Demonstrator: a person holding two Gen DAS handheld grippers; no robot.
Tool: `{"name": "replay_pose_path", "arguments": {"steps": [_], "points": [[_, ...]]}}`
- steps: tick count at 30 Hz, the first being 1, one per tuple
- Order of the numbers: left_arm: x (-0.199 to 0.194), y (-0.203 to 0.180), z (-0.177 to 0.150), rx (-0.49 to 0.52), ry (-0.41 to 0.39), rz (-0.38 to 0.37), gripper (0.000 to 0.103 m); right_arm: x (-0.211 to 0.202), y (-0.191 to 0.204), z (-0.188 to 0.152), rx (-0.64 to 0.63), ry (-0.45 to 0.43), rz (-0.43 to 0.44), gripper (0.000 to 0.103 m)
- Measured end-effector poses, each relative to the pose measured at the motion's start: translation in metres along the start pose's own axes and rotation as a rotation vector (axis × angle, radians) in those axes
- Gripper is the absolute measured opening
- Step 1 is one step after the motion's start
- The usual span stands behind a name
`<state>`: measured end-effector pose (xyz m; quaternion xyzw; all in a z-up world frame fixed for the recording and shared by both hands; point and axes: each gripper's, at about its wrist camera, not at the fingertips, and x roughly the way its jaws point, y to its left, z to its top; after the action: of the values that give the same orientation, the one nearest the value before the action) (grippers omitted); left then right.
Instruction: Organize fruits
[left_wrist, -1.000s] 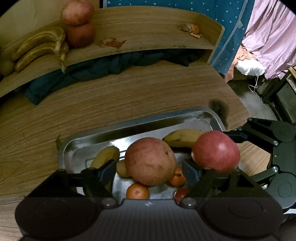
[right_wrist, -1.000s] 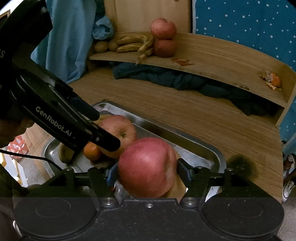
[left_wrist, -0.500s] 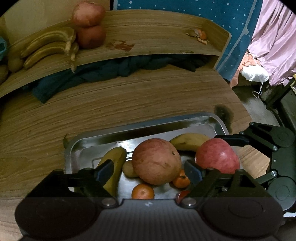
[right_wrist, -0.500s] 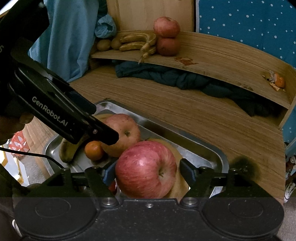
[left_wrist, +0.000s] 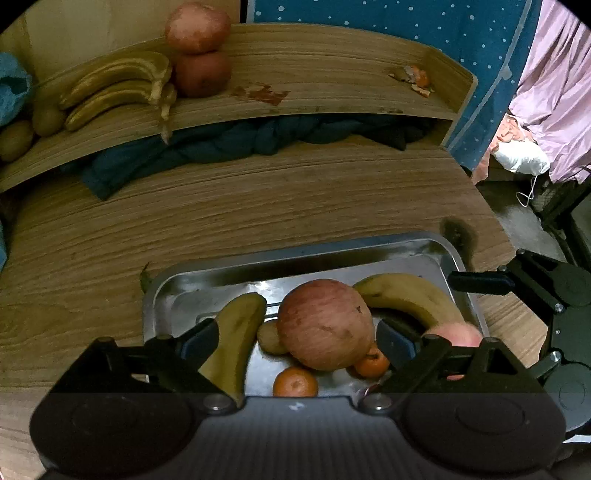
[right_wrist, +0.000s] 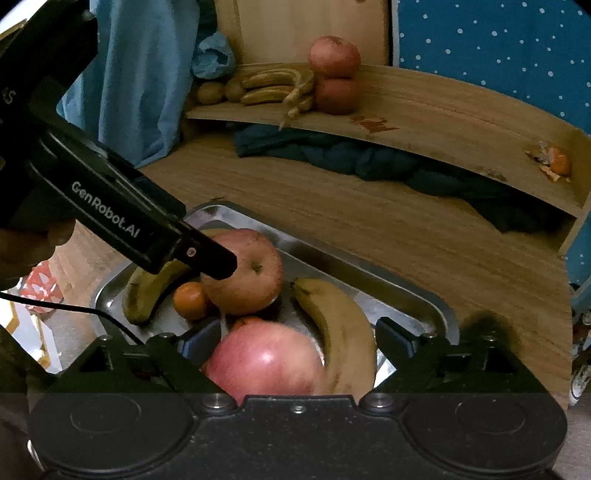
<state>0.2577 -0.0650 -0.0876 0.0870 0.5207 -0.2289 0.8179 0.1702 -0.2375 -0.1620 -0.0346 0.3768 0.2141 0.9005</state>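
A steel tray (left_wrist: 295, 254) on the wooden table holds two bananas (left_wrist: 406, 295), tangerines (left_wrist: 295, 380) and a large dull-red apple (left_wrist: 325, 325). My left gripper (left_wrist: 295, 328) is open above the tray, its fingers straddling that apple with gaps on both sides. My right gripper (right_wrist: 295, 330) is also open. A shinier red apple (right_wrist: 266, 362), blurred, lies low between its fingers, on the tray (right_wrist: 369, 284) beside a banana (right_wrist: 340, 328). One left finger (right_wrist: 207, 258) reaches over the dull-red apple (right_wrist: 247, 273).
A curved wooden shelf (left_wrist: 332, 55) at the back carries a banana bunch (left_wrist: 118, 88), two stacked apples (left_wrist: 199, 55), kiwis (left_wrist: 48, 118) and orange peel (left_wrist: 413, 75). Dark blue cloth (left_wrist: 221, 147) lies bunched under it. The table's right edge (left_wrist: 491, 221) drops to the floor.
My right gripper has opened and let go of the shiny red apple, which dropped into the tray. The left gripper stayed open and drew back slightly.
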Motion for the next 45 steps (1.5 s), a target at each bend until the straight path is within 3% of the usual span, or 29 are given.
{"name": "replay_pose_path", "arguments": {"steps": [34,45], "points": [[-0.016,0.006,-0.011,-0.075,-0.046,0.065,0.099,-0.013,0.004,-0.001,-0.027,-0.044,0.021,0.096],[-0.025,0.012,-0.016,-0.078,-0.087,0.066,0.100,-0.023,0.009,0.002,-0.009,-0.082,-0.036,0.097]]}}
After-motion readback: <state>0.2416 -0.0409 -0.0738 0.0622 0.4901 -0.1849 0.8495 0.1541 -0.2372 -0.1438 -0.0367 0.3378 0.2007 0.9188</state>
